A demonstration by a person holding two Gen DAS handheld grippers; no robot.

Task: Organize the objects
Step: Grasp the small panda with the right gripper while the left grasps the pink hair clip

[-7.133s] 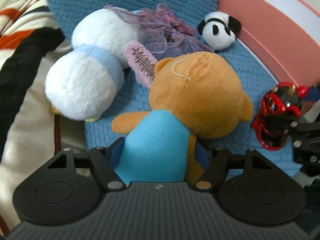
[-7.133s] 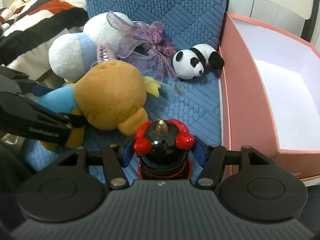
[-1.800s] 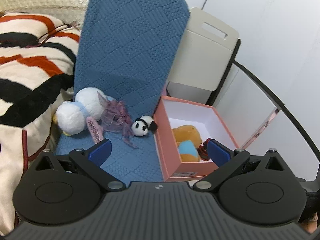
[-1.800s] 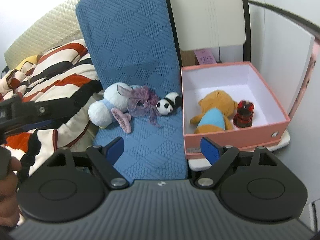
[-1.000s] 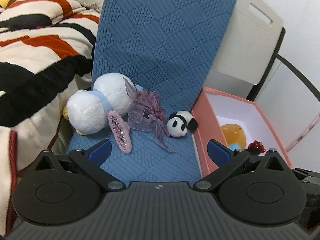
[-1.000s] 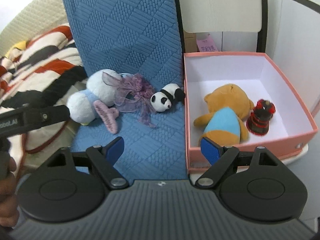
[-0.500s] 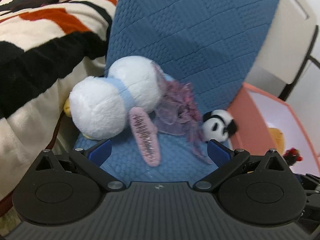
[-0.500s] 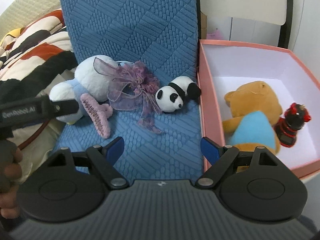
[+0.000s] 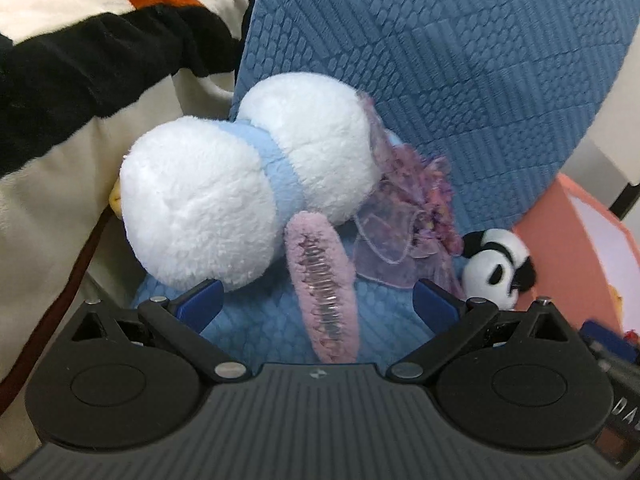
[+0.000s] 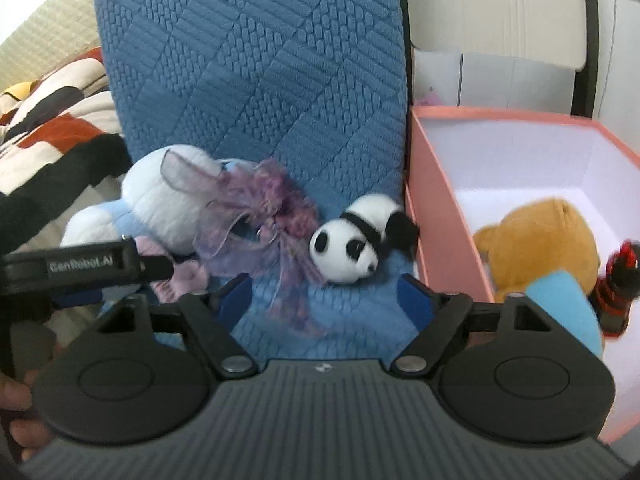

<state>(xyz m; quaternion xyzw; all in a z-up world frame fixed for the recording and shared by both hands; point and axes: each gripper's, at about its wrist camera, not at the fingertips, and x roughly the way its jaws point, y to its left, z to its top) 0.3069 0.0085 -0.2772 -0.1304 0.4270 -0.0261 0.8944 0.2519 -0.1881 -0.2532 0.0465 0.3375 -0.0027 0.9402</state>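
Both hand-held grippers have closed in on the blue chair seat: left hand-held gripper (image 9: 316, 300) spread around pink hair clip (image 9: 325, 288), right hand-held gripper (image 10: 325, 292) spread below panda (image 10: 356, 240). Bear (image 10: 544, 240) sits in pink box (image 10: 444, 216).

Striped blanket (image 9: 80, 40) lies left of the blue quilted cushion (image 10: 256, 80).

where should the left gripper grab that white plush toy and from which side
Probably the narrow pale blue band between the white plush toy's two round lobes, coming from above. The toy lies on its side, and the open left gripper would likely span that waist more easily than either bulge.
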